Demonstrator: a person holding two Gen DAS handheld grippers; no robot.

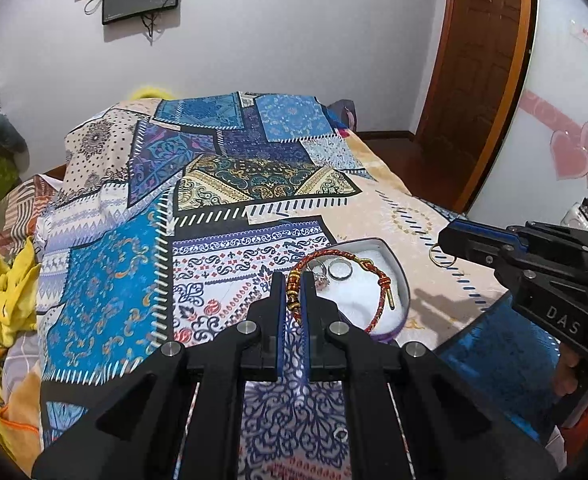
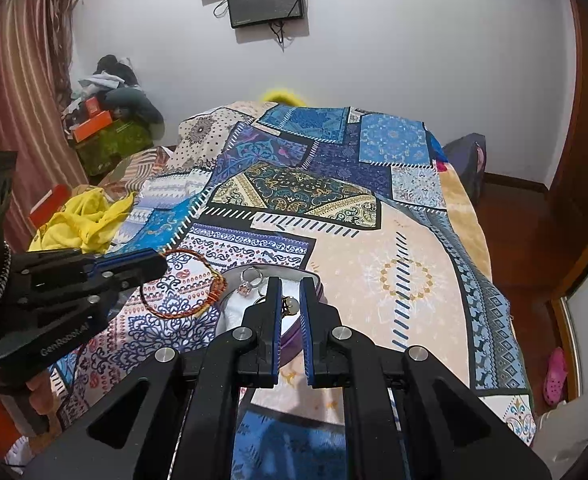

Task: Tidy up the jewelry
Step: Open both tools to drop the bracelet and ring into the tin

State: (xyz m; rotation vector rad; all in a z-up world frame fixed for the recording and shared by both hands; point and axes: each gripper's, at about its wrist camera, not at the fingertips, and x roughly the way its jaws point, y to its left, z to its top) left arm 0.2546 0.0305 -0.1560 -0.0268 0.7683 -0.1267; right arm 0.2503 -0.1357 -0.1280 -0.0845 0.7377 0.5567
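Bracelet of red braided cord hangs pinched in the left gripper, low centre of frame, over the white-lined jewelry box holding a silver ring. Lower it fully inside before releasing. The right gripper clamps a gold pearl ring above the box's rim; both tools angle downward.
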